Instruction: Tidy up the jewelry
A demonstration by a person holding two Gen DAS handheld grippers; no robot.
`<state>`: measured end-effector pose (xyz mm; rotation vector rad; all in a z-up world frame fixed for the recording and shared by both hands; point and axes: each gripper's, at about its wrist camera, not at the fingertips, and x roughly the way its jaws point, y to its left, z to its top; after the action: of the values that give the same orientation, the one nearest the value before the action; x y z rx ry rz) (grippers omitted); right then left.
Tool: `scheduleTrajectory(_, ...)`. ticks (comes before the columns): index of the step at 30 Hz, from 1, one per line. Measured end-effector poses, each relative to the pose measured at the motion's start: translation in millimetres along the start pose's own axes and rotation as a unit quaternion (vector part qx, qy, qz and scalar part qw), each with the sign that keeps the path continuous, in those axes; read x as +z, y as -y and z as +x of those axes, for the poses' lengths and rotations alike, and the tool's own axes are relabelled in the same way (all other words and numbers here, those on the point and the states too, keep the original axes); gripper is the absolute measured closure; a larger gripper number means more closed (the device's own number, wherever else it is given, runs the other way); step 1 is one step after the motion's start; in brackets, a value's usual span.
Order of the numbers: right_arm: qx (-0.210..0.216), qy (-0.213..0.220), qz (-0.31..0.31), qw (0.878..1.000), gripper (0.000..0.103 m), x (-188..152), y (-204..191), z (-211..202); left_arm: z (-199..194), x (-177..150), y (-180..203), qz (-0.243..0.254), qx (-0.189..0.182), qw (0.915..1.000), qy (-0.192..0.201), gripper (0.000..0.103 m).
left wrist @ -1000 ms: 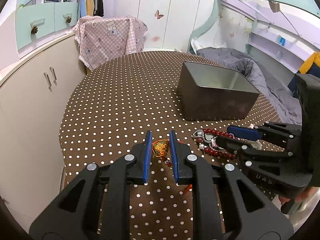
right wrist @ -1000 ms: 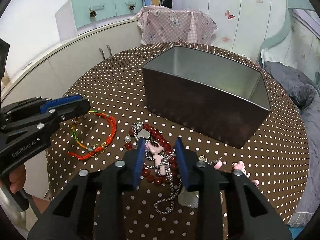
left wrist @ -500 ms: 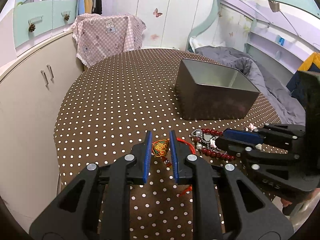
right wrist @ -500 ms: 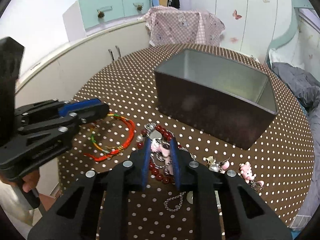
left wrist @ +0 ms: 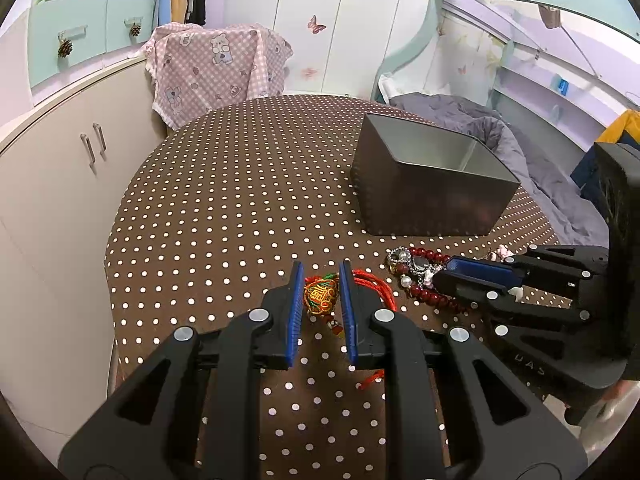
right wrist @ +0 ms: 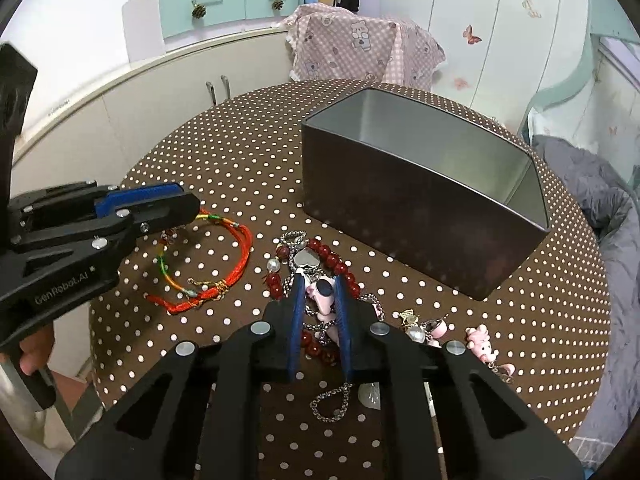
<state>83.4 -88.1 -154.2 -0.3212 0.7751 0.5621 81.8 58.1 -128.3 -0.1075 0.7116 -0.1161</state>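
Left claw point(left wrist: 319, 298) clamped on red cord bracelet point(left wrist: 321, 296), lower centre; right claw point(right wrist: 319, 304) just closing onto pink charm point(right wrist: 322, 293), lower centre, above desk point(right wrist: 248, 176).

A round table point(right wrist: 240, 152) under a brown cloth with white dots carries everything. Toward its far side sits an open metal tin point(right wrist: 420, 208), dark outside, silvery within, and I can see nothing inside it. Nearer the front edge the jewelry is spread on the cloth: a red cord bracelet point(right wrist: 236, 264) with a green and yellow strand lies in a loose loop to the left; just beside it is a tangle of dark red beads point(right wrist: 340, 266), a silver heart pendant point(right wrist: 306, 258), a pearl and a silver chain point(right wrist: 332, 402). Further right, apart from the tangle, lie small pink charms point(right wrist: 482, 344), one shaped like a bear.
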Motion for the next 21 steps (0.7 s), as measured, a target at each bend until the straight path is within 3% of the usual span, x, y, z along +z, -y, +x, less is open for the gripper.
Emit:
scheduleTrajectory(6, 0.005, 0.0, 0.01, 1.0, 0.091, 1, 1, 2, -2, -1, -1, -0.004, -0.003, 1.0, 0.004, 0.085)
scheduleTrajectory(12, 0.046, -0.007, 0.068, 0.997, 0.092, 7, 17, -3, -5, -1, 1, -0.005, -0.009, 0.9999, 0.012, 0.085)
scheduleTrajectory(15, 0.046, 0.0, 0.077, 0.996, 0.098, 11, 19, -11, -7, 3, 3, -0.003, -0.013, 0.9997, 0.018, 0.085)
scheduleTrajectory(21, 0.039, 0.029, 0.074, 0.996, 0.099, 19, 22, -29, -14, 23, 12, 0.009, -0.023, 0.9987, 0.044, 0.085)
